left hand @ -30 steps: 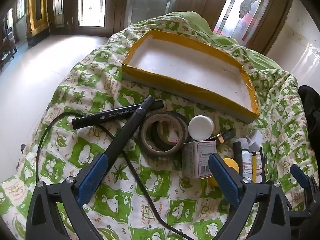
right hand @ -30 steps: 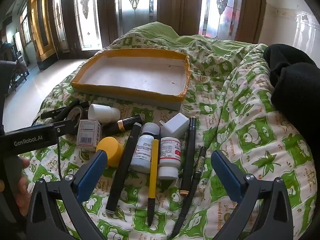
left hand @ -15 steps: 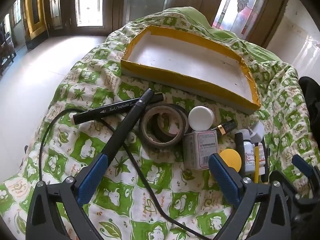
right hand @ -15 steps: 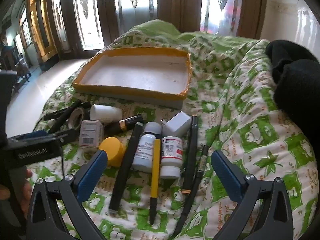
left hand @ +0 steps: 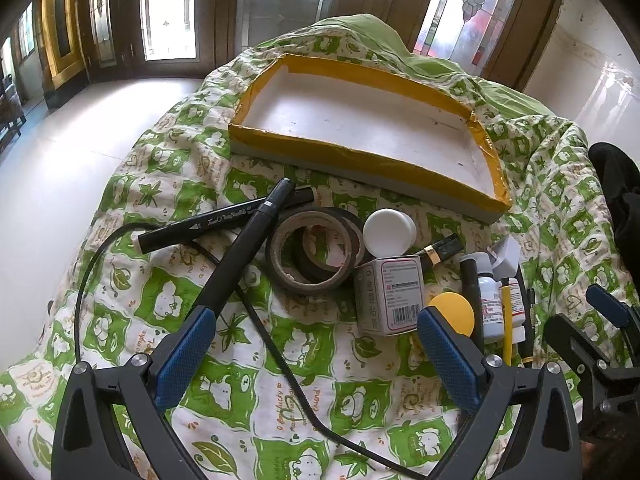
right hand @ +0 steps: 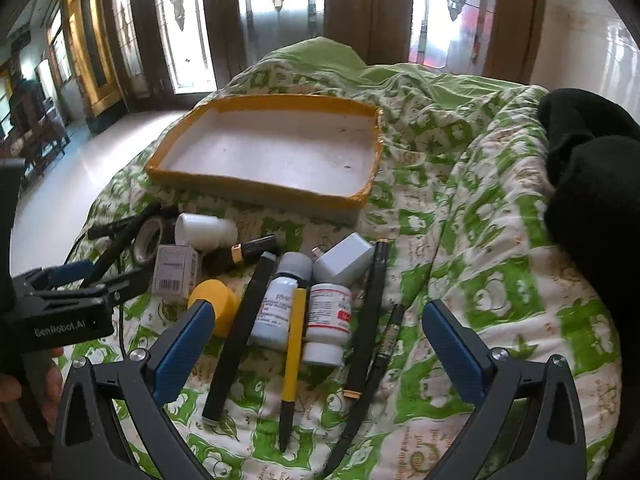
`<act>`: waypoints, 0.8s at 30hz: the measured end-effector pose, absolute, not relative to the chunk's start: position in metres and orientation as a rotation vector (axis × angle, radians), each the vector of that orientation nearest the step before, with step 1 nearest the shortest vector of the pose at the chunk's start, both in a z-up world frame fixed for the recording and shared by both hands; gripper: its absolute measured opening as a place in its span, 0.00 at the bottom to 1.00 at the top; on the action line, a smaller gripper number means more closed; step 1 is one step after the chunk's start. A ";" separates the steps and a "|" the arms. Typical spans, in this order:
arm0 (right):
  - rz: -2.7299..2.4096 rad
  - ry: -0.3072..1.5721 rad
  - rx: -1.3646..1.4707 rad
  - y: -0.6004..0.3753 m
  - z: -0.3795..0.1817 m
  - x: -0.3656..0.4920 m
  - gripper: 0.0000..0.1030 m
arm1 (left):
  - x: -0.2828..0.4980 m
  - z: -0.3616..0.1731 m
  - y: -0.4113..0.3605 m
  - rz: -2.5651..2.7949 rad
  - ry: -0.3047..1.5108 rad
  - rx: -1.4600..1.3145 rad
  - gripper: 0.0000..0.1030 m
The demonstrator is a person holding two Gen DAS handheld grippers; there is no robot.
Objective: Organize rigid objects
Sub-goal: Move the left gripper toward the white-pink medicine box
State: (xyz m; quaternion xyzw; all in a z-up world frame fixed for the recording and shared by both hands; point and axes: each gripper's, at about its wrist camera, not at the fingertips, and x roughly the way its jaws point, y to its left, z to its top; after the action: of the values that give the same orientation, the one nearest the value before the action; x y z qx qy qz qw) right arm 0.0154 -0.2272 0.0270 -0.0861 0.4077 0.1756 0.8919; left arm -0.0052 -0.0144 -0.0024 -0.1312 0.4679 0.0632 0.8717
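Nothing is picked up yet: the yellow-rimmed tray [left hand: 486, 148] lies bare on the quilted bed [left hand: 168, 308], and the clutter sits just before it. The left tongs [left hand: 316, 354] gape wide over the tape rolls [left hand: 316, 254] and medicine box [left hand: 390, 296]; the right tongs [right hand: 318, 350], also spread and carrying nothing, face the yellow pen [right hand: 294, 344] and pill bottles [right hand: 328, 320]. Next, I judge, comes closing on one piece and carrying it to the tray.

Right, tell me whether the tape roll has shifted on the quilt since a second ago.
No. The tape roll lies between the crossed markers and the barcoded box, as before; only the camera view shifted.
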 end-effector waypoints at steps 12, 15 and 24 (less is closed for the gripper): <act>0.359 0.852 -0.163 -0.230 0.027 0.018 1.00 | -0.006 -0.003 -0.015 0.133 0.976 -0.274 0.99; 0.362 0.854 -0.152 -0.231 0.026 0.019 1.00 | -0.006 -0.003 -0.015 0.133 0.977 -0.273 0.99; 0.352 0.850 -0.110 -0.238 0.029 0.022 1.00 | -0.007 0.002 -0.020 0.129 0.951 -0.246 0.99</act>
State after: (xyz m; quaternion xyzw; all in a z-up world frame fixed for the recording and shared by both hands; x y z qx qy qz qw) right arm 0.0218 -0.2381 0.0289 -0.0531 0.4099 0.1698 0.8946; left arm -0.0068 -0.0197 0.0018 -0.1181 0.4564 0.0618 0.8798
